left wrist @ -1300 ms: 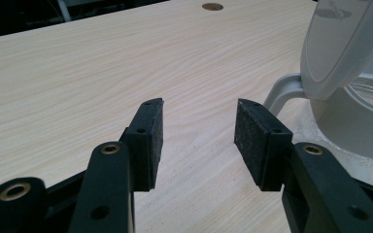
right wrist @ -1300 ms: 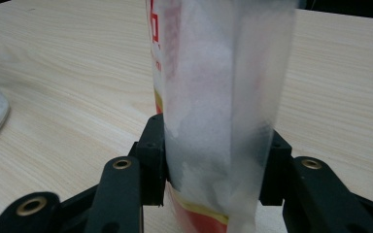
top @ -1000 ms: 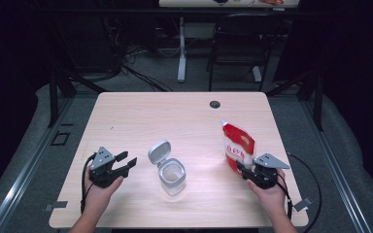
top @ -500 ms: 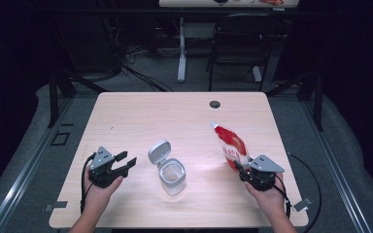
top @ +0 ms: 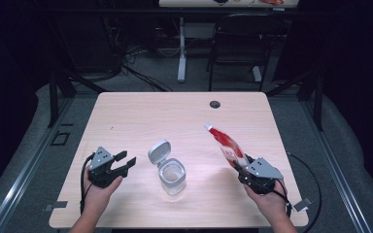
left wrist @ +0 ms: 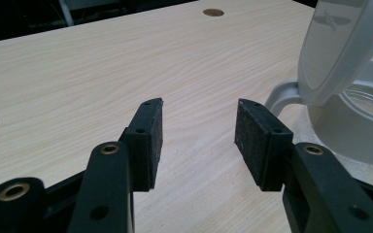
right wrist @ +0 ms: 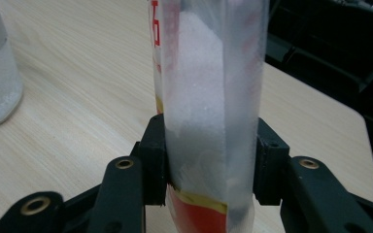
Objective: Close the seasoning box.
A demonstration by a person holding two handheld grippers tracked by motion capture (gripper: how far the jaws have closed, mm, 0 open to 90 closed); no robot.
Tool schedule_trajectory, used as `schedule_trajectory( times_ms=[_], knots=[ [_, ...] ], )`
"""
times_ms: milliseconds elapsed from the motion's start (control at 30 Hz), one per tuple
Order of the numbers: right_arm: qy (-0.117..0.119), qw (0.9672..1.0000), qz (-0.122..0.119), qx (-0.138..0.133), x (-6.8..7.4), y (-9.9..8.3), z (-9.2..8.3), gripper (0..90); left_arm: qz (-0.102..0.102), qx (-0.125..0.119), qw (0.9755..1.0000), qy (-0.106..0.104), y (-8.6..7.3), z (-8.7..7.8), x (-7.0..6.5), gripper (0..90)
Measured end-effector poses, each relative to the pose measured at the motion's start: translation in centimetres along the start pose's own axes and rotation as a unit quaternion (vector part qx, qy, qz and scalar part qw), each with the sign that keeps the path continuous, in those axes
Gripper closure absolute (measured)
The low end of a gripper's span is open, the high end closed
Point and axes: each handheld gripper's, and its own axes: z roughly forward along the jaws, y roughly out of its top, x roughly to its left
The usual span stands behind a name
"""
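A red and white pouch [top: 226, 144] of white grains is lifted off the table and leans up and to the left. My right gripper [top: 242, 167] is shut on its lower end; in the right gripper view both pads press the pouch [right wrist: 209, 111] from either side. A clear jar [top: 172, 176] with its grey flip lid [top: 158, 152] open stands mid-table. My left gripper [top: 125, 162] rests open on the wood to the jar's left. Its jaws [left wrist: 199, 138] have nothing between them, and the jar's lid [left wrist: 342, 46] is close on the right.
The light wooden table [top: 175, 116] has a round cable hole [top: 215, 104] near its far edge. Black cables trail from both grippers. Behind the table are a dark chair [top: 238, 48] and a white desk leg [top: 181, 53] on grey carpet.
My right gripper has lifted the pouch and tipped it from nearly upright to leaning left toward the jar. The left gripper and the jar have stayed put.
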Motion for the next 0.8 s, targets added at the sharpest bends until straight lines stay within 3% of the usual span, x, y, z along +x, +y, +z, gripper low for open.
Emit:
schedule_trajectory(
  times_ms=[133, 367, 800],
  knots=[
    [-0.012, 0.9991, -0.040, -0.006, 0.8, 0.9, -0.6, 57.4, 0.001, -0.007, 1.0000, -0.002, 0.2, -0.1, -0.3, 53.3],
    [-0.016, 0.9974, -0.069, -0.016, 1.7, 1.9, -1.0, 57.5, 0.004, -0.012, 0.9999, -0.012, 0.6, -0.3, -0.9, 53.4],
    [-0.036, 0.9914, -0.123, -0.029, 2.5, 2.6, -2.2, 57.5, 0.030, -0.026, 0.9986, -0.034, 2.0, -1.1, -2.7, 56.4]
  ],
)
